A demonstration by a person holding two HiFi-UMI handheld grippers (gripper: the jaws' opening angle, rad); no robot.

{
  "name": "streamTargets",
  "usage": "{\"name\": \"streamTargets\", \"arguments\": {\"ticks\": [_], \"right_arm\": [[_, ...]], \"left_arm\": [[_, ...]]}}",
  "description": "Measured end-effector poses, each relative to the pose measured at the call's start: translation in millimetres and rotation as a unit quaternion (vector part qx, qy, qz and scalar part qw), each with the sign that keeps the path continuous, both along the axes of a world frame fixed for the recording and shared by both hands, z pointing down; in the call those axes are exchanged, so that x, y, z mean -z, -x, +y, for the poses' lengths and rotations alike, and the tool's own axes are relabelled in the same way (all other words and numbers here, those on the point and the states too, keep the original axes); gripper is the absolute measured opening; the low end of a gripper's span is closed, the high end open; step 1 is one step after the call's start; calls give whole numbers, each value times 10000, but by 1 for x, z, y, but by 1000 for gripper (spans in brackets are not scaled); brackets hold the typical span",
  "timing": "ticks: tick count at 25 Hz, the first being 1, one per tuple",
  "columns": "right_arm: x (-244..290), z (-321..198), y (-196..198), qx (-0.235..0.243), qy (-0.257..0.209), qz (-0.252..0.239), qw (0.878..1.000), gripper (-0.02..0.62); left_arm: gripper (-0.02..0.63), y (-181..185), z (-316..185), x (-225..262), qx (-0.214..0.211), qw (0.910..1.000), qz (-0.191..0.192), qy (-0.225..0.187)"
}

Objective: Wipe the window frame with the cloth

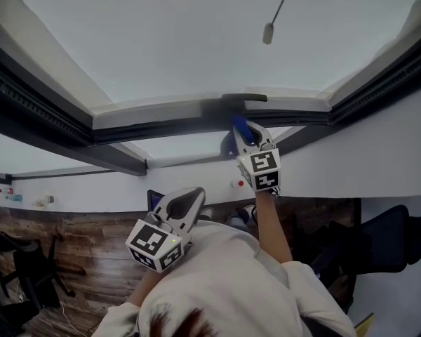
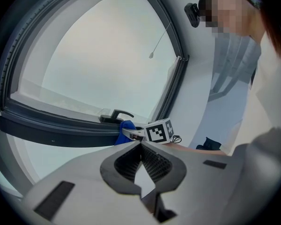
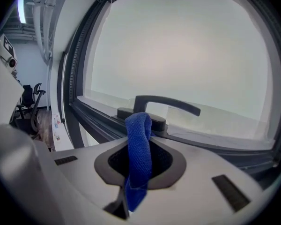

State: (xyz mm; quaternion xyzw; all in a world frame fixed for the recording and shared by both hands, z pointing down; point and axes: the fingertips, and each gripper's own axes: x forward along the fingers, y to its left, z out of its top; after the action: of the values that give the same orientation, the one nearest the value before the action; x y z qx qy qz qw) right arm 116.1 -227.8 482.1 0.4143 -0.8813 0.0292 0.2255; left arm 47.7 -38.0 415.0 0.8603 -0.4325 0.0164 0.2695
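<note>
Left gripper [image 2: 140, 146] closed, empty; right gripper [image 1: 247, 133] pinches one cloth [image 3: 139, 144].

Quick count from what I saw: there were two claws, a left claw [image 1: 189, 196] and a right claw [image 1: 247, 133]. Each carried one marker cube [image 1: 156, 246], so two cubes. There was one blue cloth [image 3: 139, 144], one window frame [image 1: 161, 125], one dark handle [image 3: 166, 104] and one pull cord [image 1: 268, 33]. Two office chairs were down below, a left chair [image 1: 28, 272] and a right chair [image 1: 393, 234].
</note>
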Motion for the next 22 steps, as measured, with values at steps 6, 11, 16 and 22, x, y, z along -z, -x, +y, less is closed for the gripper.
{"name": "streamTargets", "arguments": {"ticks": [6, 11, 16, 22], "right_arm": [[0, 1, 1, -49, -165, 213, 9996, 49], [-1, 1, 1, -45, -326, 401, 9987, 51], [-2, 1, 0, -31, -311, 381, 9988, 50], [-1, -3, -14, -208, -305, 406, 9985, 51]], "left_arm": [[9, -6, -3, 1, -104, 9999, -29, -17], [9, -7, -5, 4, -110, 9999, -36, -57], [9, -7, -7, 4, -131, 9999, -57, -95], [9, -9, -6, 7, -157, 9998, -66, -134]]}}
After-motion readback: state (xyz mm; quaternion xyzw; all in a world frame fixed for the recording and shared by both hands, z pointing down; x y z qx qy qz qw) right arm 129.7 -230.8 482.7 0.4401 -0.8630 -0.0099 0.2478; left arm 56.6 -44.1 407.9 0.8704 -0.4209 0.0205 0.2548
